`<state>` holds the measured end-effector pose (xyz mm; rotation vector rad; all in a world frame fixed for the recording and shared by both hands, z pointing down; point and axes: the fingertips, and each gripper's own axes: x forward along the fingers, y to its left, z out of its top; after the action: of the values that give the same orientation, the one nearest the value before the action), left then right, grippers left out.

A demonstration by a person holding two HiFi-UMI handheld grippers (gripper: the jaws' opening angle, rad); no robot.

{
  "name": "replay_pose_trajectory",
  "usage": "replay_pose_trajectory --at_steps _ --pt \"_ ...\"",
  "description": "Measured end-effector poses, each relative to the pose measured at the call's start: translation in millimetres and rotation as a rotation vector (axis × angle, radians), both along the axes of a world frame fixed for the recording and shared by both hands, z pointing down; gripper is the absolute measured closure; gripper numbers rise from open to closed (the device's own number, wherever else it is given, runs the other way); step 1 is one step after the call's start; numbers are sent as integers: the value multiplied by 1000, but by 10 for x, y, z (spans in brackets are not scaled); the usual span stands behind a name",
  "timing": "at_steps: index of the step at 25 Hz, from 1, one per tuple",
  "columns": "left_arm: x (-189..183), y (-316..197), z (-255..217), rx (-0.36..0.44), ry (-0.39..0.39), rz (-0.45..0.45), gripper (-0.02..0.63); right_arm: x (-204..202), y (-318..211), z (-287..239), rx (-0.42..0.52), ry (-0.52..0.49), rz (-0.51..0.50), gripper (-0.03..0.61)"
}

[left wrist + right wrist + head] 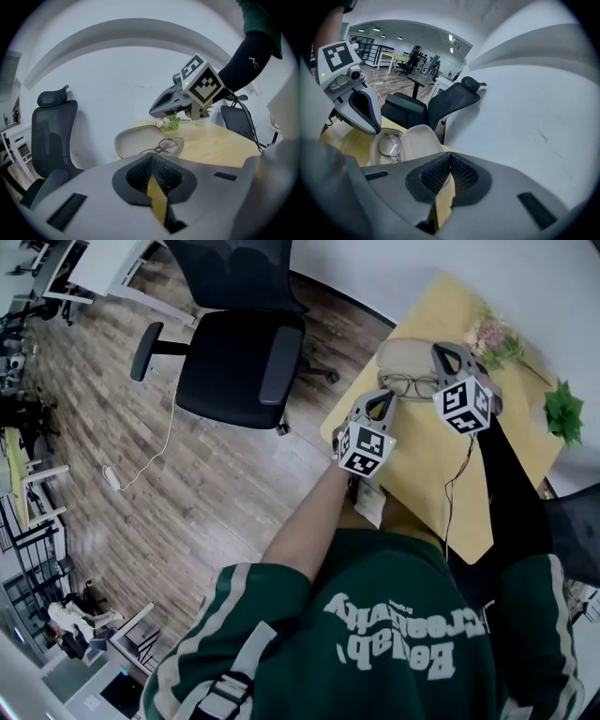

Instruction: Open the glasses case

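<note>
The beige glasses case (401, 354) lies open on the yellow table (441, 512), its lid (139, 139) folded back. A pair of thin-framed glasses (410, 386) rests in its lower half. My left gripper (380, 402) is shut and empty, its tips just short of the case's near edge. My right gripper (448, 353) is also shut and empty, hanging above the case's right end. The left gripper view has the glasses (167, 146) ahead and the right gripper (157, 111) above them. The right gripper view has the case (423, 140), the glasses (390, 146) and the left gripper (376, 128).
A black office chair (239, 352) stands on the wood floor left of the table. Pink flowers (491, 337) and a green leaf sprig (563, 410) lie at the table's far right. A thin black cable (458, 486) runs over the tabletop. A white wall rises behind the table.
</note>
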<state>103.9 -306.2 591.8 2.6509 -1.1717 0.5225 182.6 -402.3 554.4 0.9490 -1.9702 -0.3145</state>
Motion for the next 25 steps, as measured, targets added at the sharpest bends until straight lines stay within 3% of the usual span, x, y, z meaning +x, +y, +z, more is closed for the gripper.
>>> replay_pose_trajectory --at_steps 25 --pt "-123 -172 -433 85 1 -10 600 106 349 -398 67 -139 129 569"
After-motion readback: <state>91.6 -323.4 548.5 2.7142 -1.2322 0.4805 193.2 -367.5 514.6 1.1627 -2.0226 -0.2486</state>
